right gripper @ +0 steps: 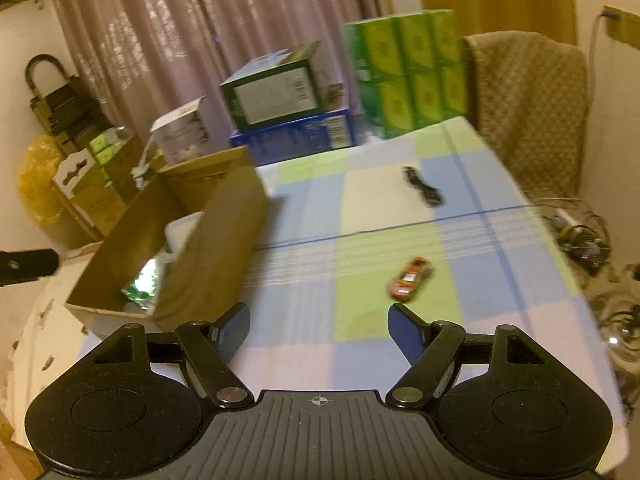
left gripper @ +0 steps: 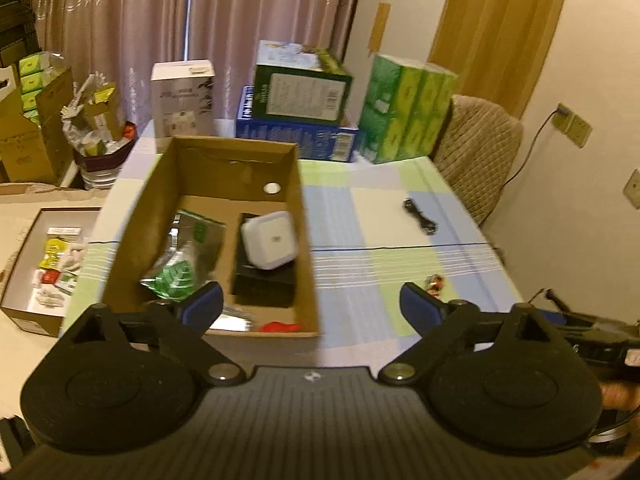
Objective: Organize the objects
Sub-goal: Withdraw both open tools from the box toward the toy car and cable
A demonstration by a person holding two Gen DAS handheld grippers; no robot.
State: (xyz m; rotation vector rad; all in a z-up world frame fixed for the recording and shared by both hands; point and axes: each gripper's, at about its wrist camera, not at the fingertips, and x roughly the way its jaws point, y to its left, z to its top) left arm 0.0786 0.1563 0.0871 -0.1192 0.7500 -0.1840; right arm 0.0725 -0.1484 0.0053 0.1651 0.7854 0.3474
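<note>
Both grippers spread wide, empty: left gripper (left gripper: 312, 304) over cardboard box (left gripper: 308, 280) w/ white cube (left gripper: 270, 240), green foil pack (left gripper: 176, 276); right gripper (right gripper: 319, 326) near red toy car (right gripper: 411, 279) on checked tablecloth (right gripper: 360, 216). Box labels too blurred to read.

Domestic room: pinkish drawn curtains (left gripper: 160, 20) at 12 o'clock, checked-cloth table (left gripper: 380, 208), tan quilted-cover chair (left gripper: 476, 148) at 2 o'clock.
</note>
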